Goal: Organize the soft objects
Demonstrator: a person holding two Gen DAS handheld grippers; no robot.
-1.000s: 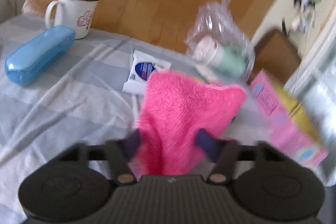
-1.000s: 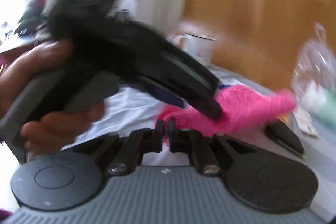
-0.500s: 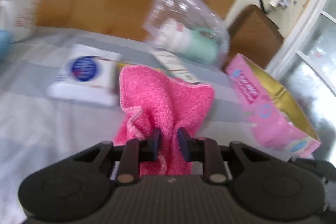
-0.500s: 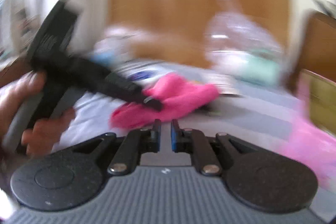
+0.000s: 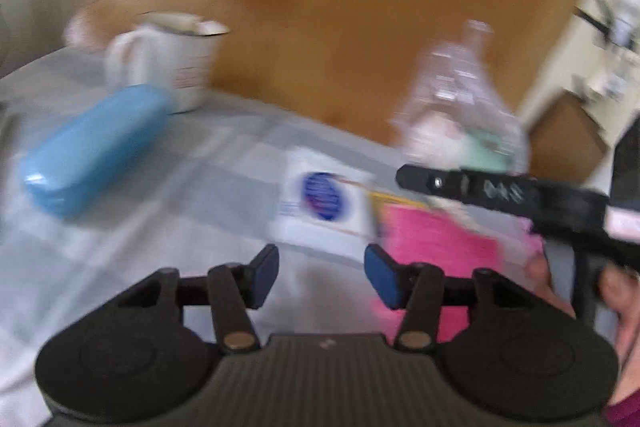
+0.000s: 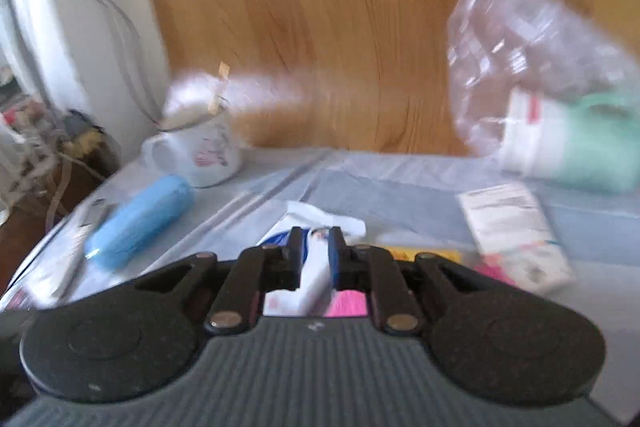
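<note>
The pink fluffy cloth lies on the striped sheet, just right of my left gripper. That gripper's jaws are opening and nothing is between them. A white tissue pack with a blue oval lies just beyond it. My right gripper hovers over that tissue pack, jaws opening by a narrow gap. The pack shows through the gap, and the pads do not look pressed on it. A strip of the pink cloth shows under the right gripper. In the left wrist view the right gripper's finger reaches in above the cloth.
A white mug and a blue case stand at the left of the striped sheet. At the right a clear bag holds a white and green tube. A white leaflet packet lies near it. A wooden board rises behind.
My left gripper has let go of the pink cloth, opened and swung left. The right gripper has swept across to above the tissue pack, and its jaws have parted a little.
</note>
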